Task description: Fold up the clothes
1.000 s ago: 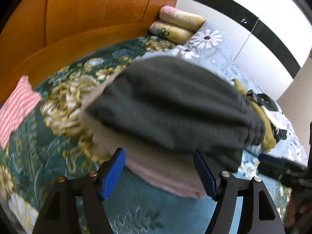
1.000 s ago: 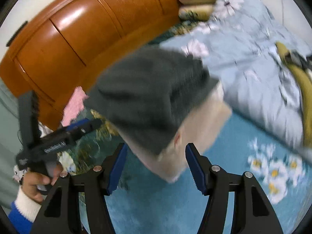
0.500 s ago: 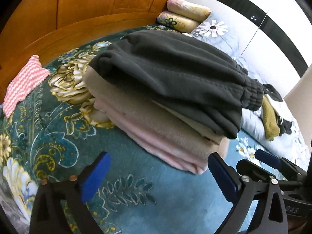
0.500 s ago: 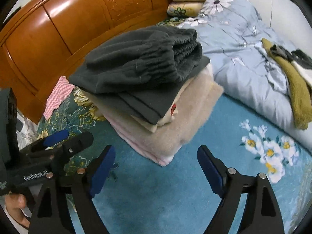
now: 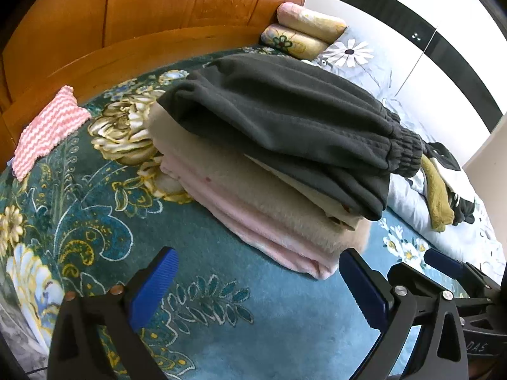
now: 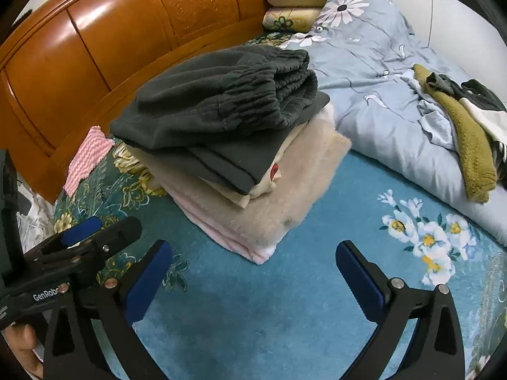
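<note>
A stack of folded clothes lies on the teal floral bedspread (image 5: 221, 300). Folded dark grey trousers (image 5: 285, 117) with an elastic waistband are on top; they also show in the right wrist view (image 6: 221, 101). Under them lie a beige fleece (image 5: 253, 190) and a pink layer (image 5: 269, 240), seen too in the right wrist view (image 6: 285, 196). My left gripper (image 5: 259, 281) is open and empty, just short of the stack. My right gripper (image 6: 253, 272) is open and empty, also just short of it.
A wooden headboard (image 6: 111, 47) stands behind the stack. A pink zigzag cloth (image 5: 47, 126) lies at the left. A grey-blue duvet (image 6: 380, 95) carries unfolded olive and black garments (image 6: 469, 139). Two pillows (image 5: 304, 31) are at the back.
Both grippers have let go of the stack, opened wider and pulled back from it. The stack now rests on the bedspread.
</note>
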The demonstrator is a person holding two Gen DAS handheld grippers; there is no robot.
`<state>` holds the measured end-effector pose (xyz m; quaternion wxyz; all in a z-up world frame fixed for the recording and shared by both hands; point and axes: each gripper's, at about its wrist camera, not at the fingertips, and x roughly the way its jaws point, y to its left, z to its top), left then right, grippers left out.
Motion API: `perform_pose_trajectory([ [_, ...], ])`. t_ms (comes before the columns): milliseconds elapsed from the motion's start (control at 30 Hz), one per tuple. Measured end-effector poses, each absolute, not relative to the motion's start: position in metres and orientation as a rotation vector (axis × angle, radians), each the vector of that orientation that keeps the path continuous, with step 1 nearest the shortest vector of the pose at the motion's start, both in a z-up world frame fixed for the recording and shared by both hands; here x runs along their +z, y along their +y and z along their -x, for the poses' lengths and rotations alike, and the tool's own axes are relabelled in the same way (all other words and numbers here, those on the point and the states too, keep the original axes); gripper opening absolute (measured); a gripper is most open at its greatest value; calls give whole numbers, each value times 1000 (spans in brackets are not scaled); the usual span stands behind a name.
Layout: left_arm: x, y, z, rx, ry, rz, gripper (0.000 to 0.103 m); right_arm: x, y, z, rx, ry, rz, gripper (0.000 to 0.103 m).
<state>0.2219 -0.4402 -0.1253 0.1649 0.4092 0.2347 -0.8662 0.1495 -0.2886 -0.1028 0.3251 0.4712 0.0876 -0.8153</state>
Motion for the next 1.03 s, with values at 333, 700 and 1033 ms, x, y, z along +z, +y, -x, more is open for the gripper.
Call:
perform_pose_trajectory([
  [333, -133, -440, -222, -2437, 611, -1183, 103, -105, -292, -155, -2199, 295, -1188, 103],
  [700, -140, -438, -218, -2393, 557, -1178, 103, -104, -287, -149, -2225, 300, -1190, 103],
  [1033, -132, -432, -218, -2387, 474, -1139, 103, -104, -285, -150, -2229, 303, -1196, 103],
])
